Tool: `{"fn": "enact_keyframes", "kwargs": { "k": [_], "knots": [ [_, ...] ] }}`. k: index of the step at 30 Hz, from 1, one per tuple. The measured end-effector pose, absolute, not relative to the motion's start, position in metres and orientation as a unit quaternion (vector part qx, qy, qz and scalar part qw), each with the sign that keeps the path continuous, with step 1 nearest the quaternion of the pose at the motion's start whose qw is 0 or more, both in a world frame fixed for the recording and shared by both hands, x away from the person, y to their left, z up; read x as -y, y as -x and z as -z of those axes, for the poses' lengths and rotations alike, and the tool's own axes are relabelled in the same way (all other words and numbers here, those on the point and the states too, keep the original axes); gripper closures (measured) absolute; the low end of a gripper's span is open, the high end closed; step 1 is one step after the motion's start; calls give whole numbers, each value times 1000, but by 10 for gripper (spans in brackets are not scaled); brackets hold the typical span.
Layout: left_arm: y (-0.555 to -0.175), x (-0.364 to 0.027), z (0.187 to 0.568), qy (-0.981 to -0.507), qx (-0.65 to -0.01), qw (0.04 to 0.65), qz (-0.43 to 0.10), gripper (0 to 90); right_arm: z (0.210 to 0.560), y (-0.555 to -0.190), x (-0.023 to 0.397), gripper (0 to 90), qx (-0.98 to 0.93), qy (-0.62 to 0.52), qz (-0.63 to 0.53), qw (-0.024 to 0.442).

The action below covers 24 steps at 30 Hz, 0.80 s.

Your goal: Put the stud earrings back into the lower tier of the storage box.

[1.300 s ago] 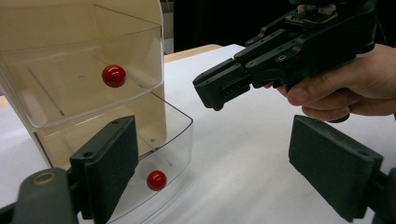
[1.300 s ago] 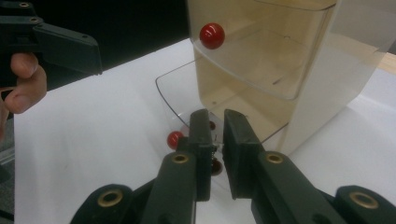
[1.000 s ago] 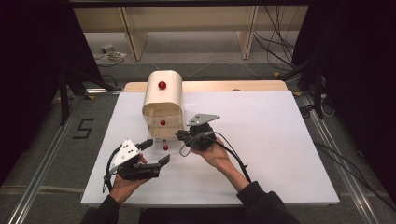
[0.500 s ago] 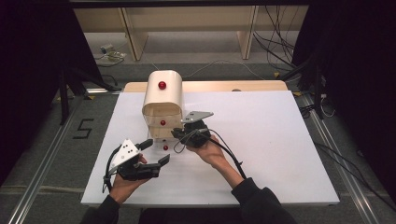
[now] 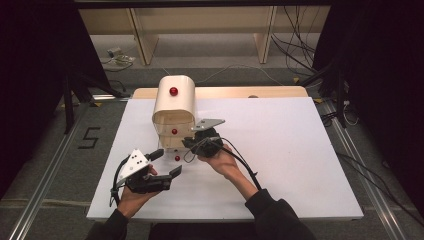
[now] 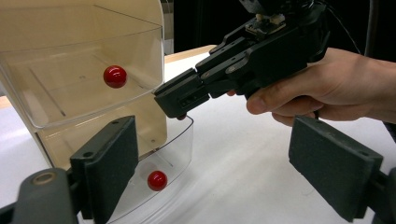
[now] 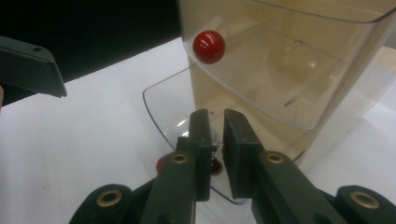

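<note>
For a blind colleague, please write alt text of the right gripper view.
The right hand-held gripper, jaws nearly shut, reaches over the rim of the pulled-out clear plastic drawer of a cream cabinet. Above, a closed drawer bears a round red knob.

One drawer cabinet (image 5: 174, 107) stands on one white worktop (image 5: 280, 150). It has three clear drawers, each with one red ball knob: top knob (image 5: 173, 91), middle knob (image 5: 174, 131), bottom knob (image 5: 177, 158). Two handheld grippers are present: left gripper (image 5: 167, 163), right gripper (image 5: 187, 143). Each gripper has two black jaws.
</note>
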<state>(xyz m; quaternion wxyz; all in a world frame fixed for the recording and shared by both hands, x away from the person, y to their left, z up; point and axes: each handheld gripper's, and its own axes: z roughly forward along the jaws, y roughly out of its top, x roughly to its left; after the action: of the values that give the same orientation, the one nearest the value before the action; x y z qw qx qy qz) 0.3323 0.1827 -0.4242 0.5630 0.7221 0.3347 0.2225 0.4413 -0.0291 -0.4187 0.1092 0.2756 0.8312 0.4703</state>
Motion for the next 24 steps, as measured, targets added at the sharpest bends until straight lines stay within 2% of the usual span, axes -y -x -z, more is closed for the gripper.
{"fn": "enact_keyframes", "kwargs": {
  "k": [13,24],
  "knots": [
    [-332,-183,424,-722,-334,564,-223,156,424,-445,22,807,-837,-274,-461,107],
    [-333,-183,424,-722,-336,562,-223,156,419,-445,28,676,-833,-279,-468,94]
  ]
}}
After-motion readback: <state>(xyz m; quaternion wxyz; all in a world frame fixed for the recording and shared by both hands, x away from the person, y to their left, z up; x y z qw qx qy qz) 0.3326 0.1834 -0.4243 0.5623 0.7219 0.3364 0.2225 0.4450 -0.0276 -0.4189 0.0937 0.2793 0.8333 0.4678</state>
